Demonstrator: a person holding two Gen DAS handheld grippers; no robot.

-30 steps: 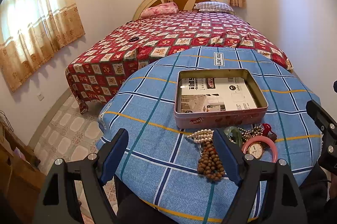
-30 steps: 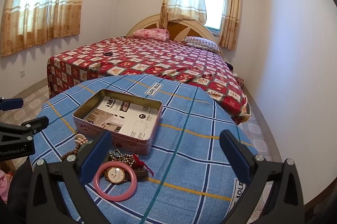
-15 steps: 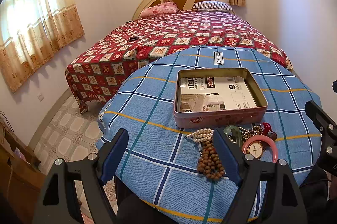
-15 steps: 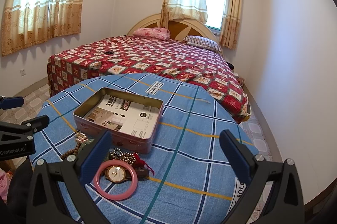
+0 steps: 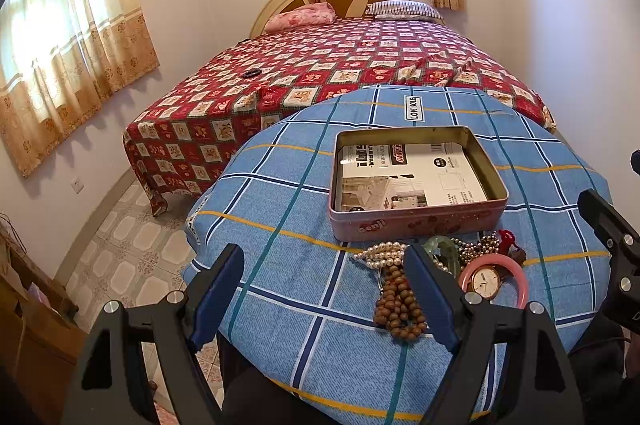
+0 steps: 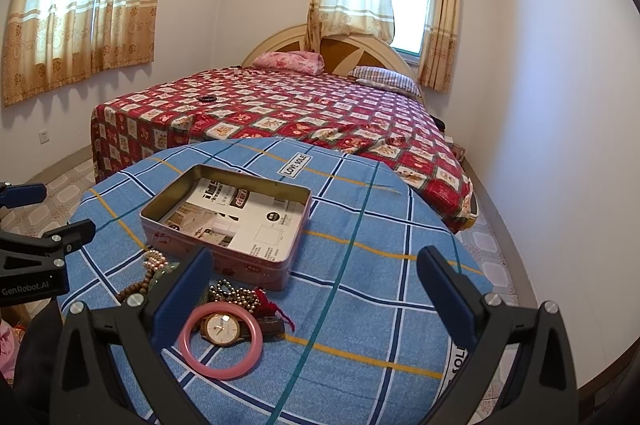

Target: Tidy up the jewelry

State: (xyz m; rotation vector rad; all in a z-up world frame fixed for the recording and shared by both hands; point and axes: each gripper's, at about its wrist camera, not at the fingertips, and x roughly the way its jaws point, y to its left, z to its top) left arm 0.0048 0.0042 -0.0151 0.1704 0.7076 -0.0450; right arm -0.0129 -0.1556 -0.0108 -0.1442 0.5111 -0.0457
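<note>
**Jewelry heaped beside an open tin on a round table, both tongs spread wide and empty**

Left wrist view: Left tongs point(image 5: 324, 291) low in the foreground, blue-padded fingers point(image 5: 216, 291) spread wide, gripping nothing, hovering over the near edge of a round table point(image 5: 280, 185) under a blue checked cloth. Past them, an open pink tin point(image 5: 416, 221) with a printed paper sheet point(image 5: 408, 173) lying flat inside. Just in front of the tin's near wall, a loose heap of jewelry: white pearl strand point(image 5: 382, 253) touching brown wooden beads point(image 5: 400, 305), which trail toward the table's near edge; green jade piece point(image 5: 440, 249) partly hidden behind the right finger; dark metallic bead chain point(image 5: 478, 247); red knotted tassel point(image 5: 506, 237); pink bangle point(image 5: 516, 273) lying flat around a gold wristwatch point(image 5: 484, 281). At the right edge, part of the right tongs point(image 5: 608, 225), black. Behind the table, a bed point(image 5: 340, 65) with a red patterned cover.

Right wrist view: Right tongs point(image 6: 320, 289) also spread wide, holding nothing, above the near part of the table point(image 6: 380, 265). Tin point(image 6: 256, 265) left of centre, paper sheet point(image 6: 240, 217) inside. Between tin and camera, pink bangle point(image 6: 192, 353) ringing the wristwatch point(image 6: 220, 329), with bead chain point(image 6: 236, 295) and red tassel point(image 6: 272, 305) just behind it, touching. Pearl strand point(image 6: 154, 259), jade piece point(image 6: 164, 271) and wooden beads point(image 6: 134, 289) further left, close against the tin's corner. Left tongs point(image 6: 40, 209) at the left edge, seen side-on. Bed point(image 6: 280, 113) and curtained windows beyond.
</note>
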